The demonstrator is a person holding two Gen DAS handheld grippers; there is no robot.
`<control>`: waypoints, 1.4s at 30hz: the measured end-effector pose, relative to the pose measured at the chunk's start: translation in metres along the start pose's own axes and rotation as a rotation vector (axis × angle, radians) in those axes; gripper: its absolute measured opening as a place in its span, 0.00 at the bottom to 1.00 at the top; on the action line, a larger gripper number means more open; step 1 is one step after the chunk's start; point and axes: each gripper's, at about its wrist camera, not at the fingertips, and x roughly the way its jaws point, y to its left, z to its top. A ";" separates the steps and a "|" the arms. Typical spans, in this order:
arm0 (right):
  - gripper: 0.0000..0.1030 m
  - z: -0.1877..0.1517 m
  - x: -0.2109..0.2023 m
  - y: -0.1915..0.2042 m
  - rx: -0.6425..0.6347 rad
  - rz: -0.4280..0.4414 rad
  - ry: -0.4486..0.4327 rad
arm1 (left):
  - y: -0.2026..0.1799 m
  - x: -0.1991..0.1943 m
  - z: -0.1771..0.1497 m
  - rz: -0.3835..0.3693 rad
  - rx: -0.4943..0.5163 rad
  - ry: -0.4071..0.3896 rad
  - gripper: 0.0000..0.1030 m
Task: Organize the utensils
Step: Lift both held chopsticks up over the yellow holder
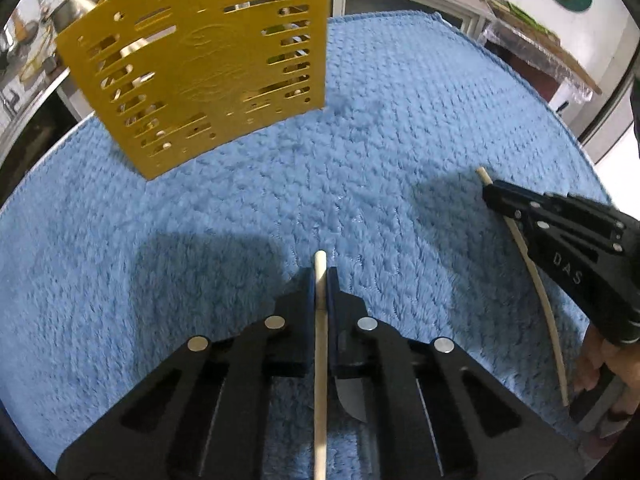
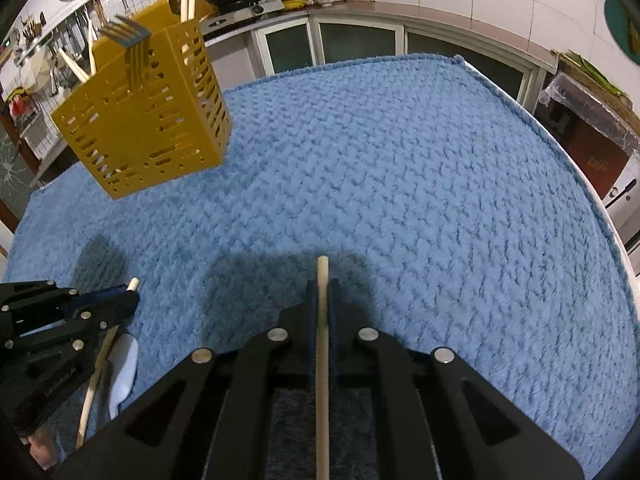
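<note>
- Left gripper (image 1: 321, 288): jaws closed on a chopstick (image 1: 320, 360), which runs straight down the bottom centre of the left wrist view; its blunt end pokes just past the fingertips.
- Right gripper (image 2: 322, 300): jaws likewise clamped on a second chopstick (image 2: 322, 380), bottom centre of the right wrist view, tip just proud of the fingers.
- Both sticks look like pale wood: light, stiff, thin and round, so likely to swivel or slide in the pads if bumped. Each is gripped close to one end, leaving the long rest trailing back, which probably lets it swing.
- A yellow slotted holder (image 2: 148, 120) stands upper left on the blue towel (image 2: 400, 180) covering the surface, well apart from both grippers; a fork (image 2: 128, 34) and other chopsticks already stick out of its top.
- A white spoon (image 2: 122, 372) lies on the towel at lower left of the right view, beside the left gripper; a knife blade (image 1: 352, 398) shows beneath the left gripper. The spoon looks smooth and slippery; the knife is best taken by its handle, which is hidden here.
</note>
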 end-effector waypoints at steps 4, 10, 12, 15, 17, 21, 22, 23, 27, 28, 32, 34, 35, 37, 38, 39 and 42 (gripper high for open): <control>0.05 0.002 -0.013 0.001 0.014 0.056 -0.046 | 0.020 -0.017 -0.008 -0.022 -0.076 -0.074 0.04; 0.05 0.013 -0.041 0.011 0.011 0.172 -0.155 | 0.057 -0.058 -0.012 -0.075 -0.199 -0.223 0.04; 0.05 0.017 -0.047 0.015 0.011 0.212 -0.183 | 0.065 -0.071 -0.013 -0.096 -0.228 -0.265 0.04; 0.05 0.024 -0.060 0.022 -0.001 0.297 -0.261 | 0.080 -0.099 -0.014 -0.074 -0.233 -0.361 0.04; 0.05 0.029 -0.069 0.027 -0.016 0.356 -0.333 | 0.083 -0.114 -0.011 -0.072 -0.237 -0.412 0.04; 0.05 0.042 -0.088 0.038 -0.047 0.423 -0.481 | 0.085 -0.146 -0.003 -0.036 -0.231 -0.544 0.04; 0.05 0.046 -0.091 0.041 -0.052 0.440 -0.512 | 0.086 -0.155 -0.002 -0.035 -0.227 -0.578 0.04; 0.05 0.047 -0.097 0.043 -0.060 0.447 -0.533 | 0.085 -0.163 0.000 -0.031 -0.224 -0.611 0.04; 0.05 0.061 -0.106 0.052 -0.079 0.496 -0.599 | 0.082 -0.187 0.010 -0.026 -0.208 -0.707 0.04; 0.05 0.063 -0.107 0.054 -0.085 0.504 -0.609 | 0.081 -0.191 0.013 -0.024 -0.203 -0.721 0.04; 0.05 0.069 -0.113 0.061 -0.109 0.500 -0.655 | 0.082 -0.198 0.024 -0.028 -0.208 -0.751 0.04; 0.05 0.073 -0.113 0.063 -0.114 0.506 -0.648 | 0.082 -0.198 0.032 -0.025 -0.204 -0.750 0.04; 0.05 0.076 -0.113 0.065 -0.118 0.498 -0.646 | 0.083 -0.198 0.037 -0.022 -0.204 -0.751 0.04; 0.05 0.079 -0.114 0.068 -0.135 0.482 -0.646 | 0.085 -0.197 0.044 -0.027 -0.202 -0.747 0.04; 0.05 0.081 -0.115 0.070 -0.145 0.470 -0.652 | 0.085 -0.197 0.047 -0.031 -0.204 -0.750 0.04; 0.05 0.084 -0.115 0.071 -0.148 0.464 -0.650 | 0.085 -0.196 0.048 -0.035 -0.202 -0.752 0.04; 0.05 0.093 -0.113 0.068 -0.131 0.469 -0.635 | 0.087 -0.196 0.054 -0.042 -0.203 -0.761 0.04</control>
